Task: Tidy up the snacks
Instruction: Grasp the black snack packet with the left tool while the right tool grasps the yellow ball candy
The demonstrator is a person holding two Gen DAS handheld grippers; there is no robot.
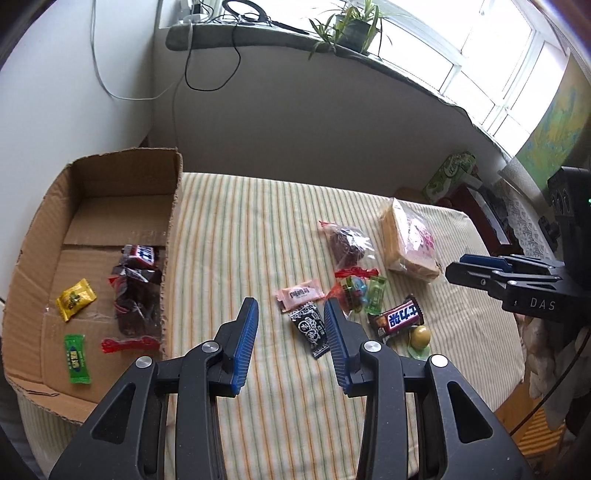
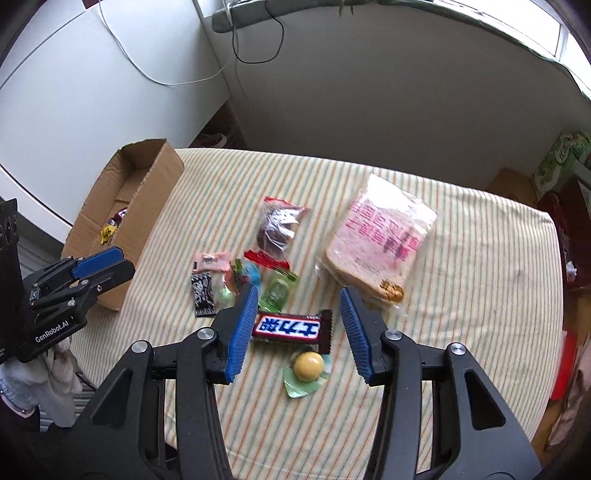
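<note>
An open cardboard box (image 1: 110,206) at the left holds a yellow candy (image 1: 75,299), a green candy (image 1: 77,359) and dark chocolate packets (image 1: 138,284). Loose snacks lie on the striped cloth: a pink packet (image 1: 300,293), a black packet (image 1: 309,326), a bagged brown cake (image 2: 277,225), bagged bread (image 2: 380,240), a chocolate bar (image 2: 288,326) and a yellow ball sweet (image 2: 308,365). My left gripper (image 1: 291,310) hangs open above the cloth, beside the black packet. My right gripper (image 2: 298,299) is open above the chocolate bar, its pads clear of it.
The round table (image 2: 480,295) wears a striped cloth, and its edge falls away at the right and front. A green box (image 1: 448,173) and red furniture stand beyond the far right edge. A window sill with a plant (image 1: 351,26) and cables runs behind.
</note>
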